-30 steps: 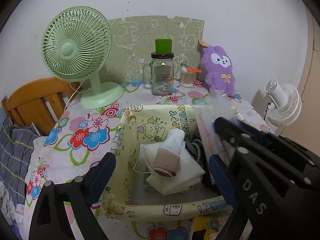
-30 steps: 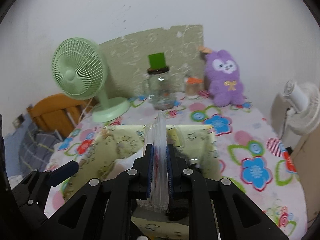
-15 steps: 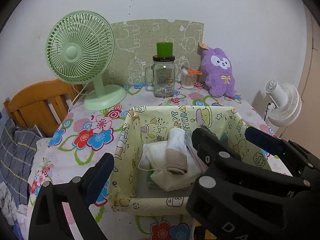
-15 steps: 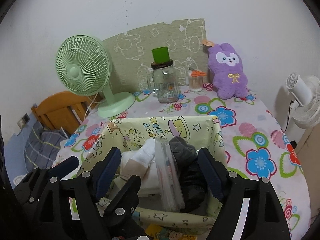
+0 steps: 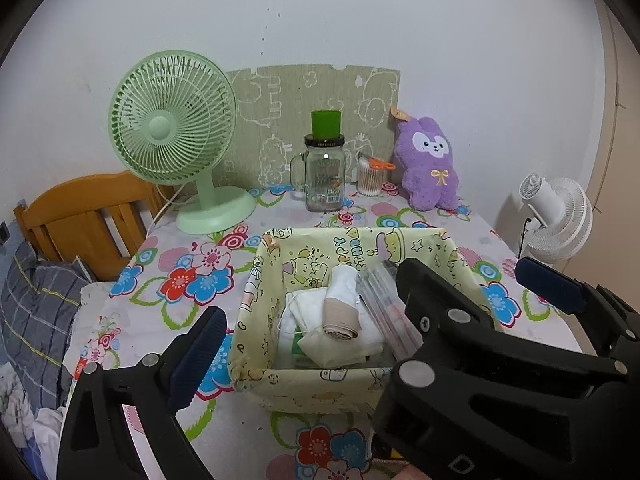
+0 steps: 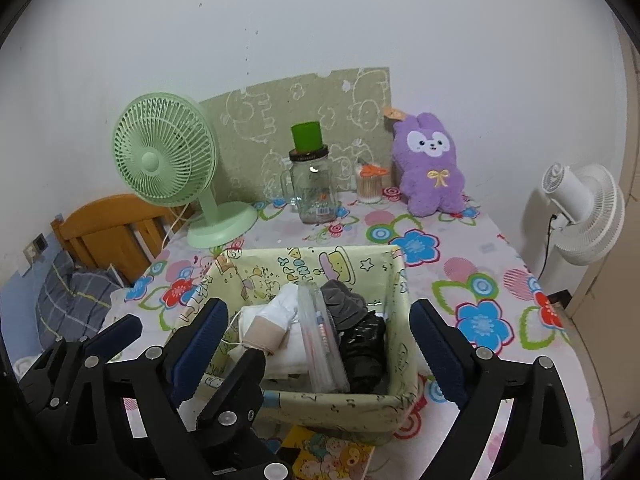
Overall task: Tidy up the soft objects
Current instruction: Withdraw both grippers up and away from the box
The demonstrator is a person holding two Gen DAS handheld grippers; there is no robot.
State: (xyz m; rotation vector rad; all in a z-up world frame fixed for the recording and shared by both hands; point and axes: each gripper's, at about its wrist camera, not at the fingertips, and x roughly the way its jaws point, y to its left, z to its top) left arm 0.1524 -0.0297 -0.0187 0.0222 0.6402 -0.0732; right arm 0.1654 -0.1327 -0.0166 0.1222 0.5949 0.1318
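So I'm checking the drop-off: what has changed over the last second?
The right gripper has just been opening and let go of the clear plastic packet, which now stands in the fabric basket, nothing between its jaws. The left gripper stays open and empty. Fan, jar and plush stay put.

Fabric storage bin point(image 6: 340, 402): pale yellow printed cloth, matt, soft-walled, creased at the rim.
Contents: folded white cloth point(image 6: 288, 344), matt; rolled beige-cuffed sock point(image 5: 340, 312), knit; clear plastic pouch point(image 6: 322, 344), glossy; grey fabric point(image 6: 344, 304), matt; black plastic bag point(image 6: 364, 344), shiny and crinkled.
Tablecloth point(image 6: 480, 280): floral print, smooth.
Desk fan point(image 5: 172, 136): pale green plastic, satin.
Mason jar mug point(image 5: 324, 176): clear glass, glossy, dark lid.
Plush rabbit point(image 5: 430, 168): purple, fuzzy pile.
Backing board point(image 5: 280, 92): rough green felt-like sheet.
Chair back point(image 5: 84, 212): varnished wood.
Right gripper point(image 6: 318, 344): matt black plastic, blue pads.
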